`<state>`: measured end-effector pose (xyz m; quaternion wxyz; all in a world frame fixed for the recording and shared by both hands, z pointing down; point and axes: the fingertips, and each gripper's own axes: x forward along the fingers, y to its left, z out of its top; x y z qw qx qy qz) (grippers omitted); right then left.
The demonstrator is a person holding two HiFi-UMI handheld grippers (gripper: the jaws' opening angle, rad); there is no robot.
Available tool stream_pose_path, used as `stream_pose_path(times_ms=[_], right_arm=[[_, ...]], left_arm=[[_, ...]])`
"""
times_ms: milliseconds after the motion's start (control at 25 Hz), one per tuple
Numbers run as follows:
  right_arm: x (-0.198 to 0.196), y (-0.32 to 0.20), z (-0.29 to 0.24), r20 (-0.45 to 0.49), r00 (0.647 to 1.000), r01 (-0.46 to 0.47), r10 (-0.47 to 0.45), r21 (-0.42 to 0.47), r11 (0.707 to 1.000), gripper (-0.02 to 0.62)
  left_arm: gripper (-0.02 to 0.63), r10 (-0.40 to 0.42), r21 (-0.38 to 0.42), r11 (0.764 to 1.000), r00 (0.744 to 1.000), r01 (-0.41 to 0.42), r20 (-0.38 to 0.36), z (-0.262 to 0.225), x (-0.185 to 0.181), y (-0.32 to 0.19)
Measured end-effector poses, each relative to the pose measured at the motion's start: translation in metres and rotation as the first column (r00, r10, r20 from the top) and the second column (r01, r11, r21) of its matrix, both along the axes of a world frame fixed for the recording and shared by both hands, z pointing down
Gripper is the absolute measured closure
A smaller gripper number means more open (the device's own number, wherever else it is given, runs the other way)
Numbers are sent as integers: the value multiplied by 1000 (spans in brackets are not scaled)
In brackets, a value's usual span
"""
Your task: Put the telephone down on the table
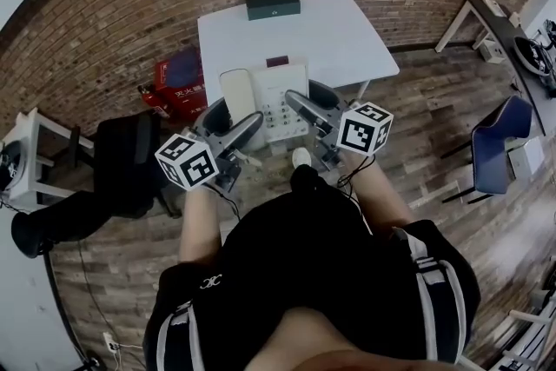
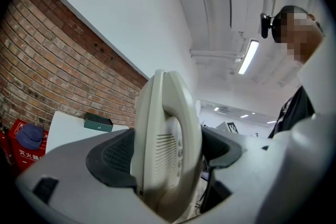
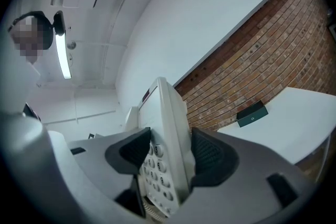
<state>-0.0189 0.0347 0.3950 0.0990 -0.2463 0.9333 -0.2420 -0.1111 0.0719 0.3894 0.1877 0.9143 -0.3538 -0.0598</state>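
Clearly mid-carry; left gripper (image 1: 233, 124) clamps the telephone (image 1: 276, 100) at its handset, right gripper (image 1: 313, 102) at its keypad; next, lower it flat onto the worktop (image 1: 347, 39), then release both.

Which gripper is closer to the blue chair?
Right. The right gripper holds the phone on the side toward the chair; the left gripper holds its far side.

A: How is the light?
B: Bright and even. A strip light (image 2: 248, 57) glares white overhead, and the table (image 1: 347, 39) top washes out pale.
A: And sharpness?
B: The brick wall (image 1: 130, 4) behind the table is crisp; the close telephone (image 2: 168, 144) is soft. Every view bows, blackening at the corners.
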Motion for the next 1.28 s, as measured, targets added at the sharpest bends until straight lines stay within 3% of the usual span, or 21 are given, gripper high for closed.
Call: stream_pose_path(times_ms=[920, 1280], right_arm=[[9, -267, 22, -3, 999, 43, -43, -128, 991, 385], [-6, -344, 41, -5, 997, 68, -71, -215, 974, 385]], left_arm=[[213, -28, -137, 990, 1000, 29, 9, 19, 11, -263], [215, -71, -210, 975, 997, 69, -5, 35, -3, -338]])
